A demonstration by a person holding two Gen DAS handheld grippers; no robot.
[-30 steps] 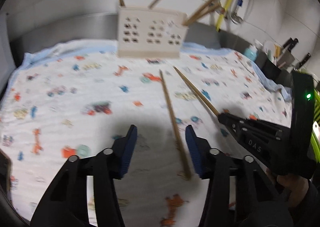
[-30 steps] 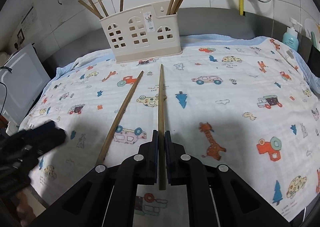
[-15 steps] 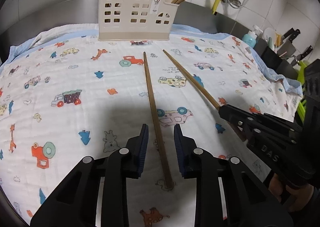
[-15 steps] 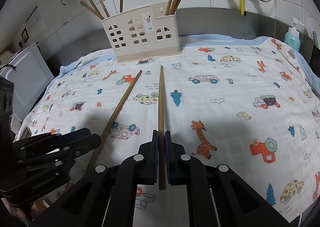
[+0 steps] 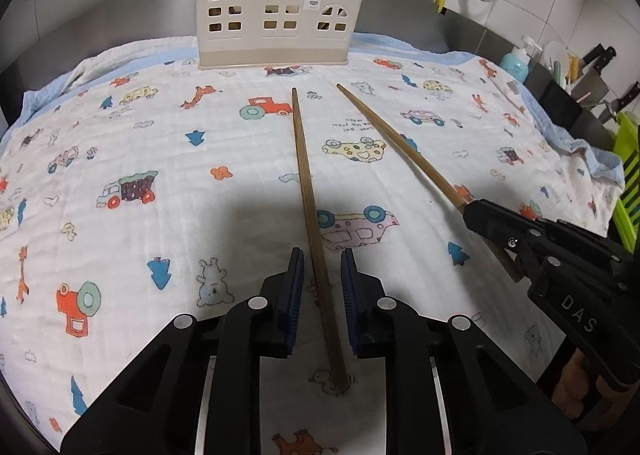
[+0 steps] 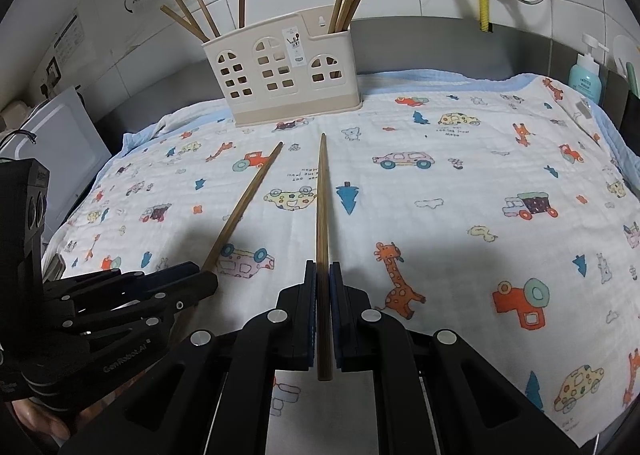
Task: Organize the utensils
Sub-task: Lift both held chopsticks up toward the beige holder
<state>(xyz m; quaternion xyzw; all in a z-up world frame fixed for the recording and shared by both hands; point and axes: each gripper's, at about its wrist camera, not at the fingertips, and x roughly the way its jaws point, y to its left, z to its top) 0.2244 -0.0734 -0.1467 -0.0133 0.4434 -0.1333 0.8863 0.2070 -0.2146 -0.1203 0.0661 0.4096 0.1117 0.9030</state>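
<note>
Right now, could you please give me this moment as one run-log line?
left tool: closing around chopstick, not gripping | right tool: shut on second chopstick | holder: upright

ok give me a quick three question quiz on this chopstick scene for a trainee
1. True or false: the right gripper is shut on a chopstick.
2. Where is the other chopstick relative to the left gripper? A) between its jaws, not yet pinched B) in the holder C) off the cloth
3. Fill in: the holder stands at the ____ edge of the cloth.

Key: 1 true; 2 A; 3 far
</note>
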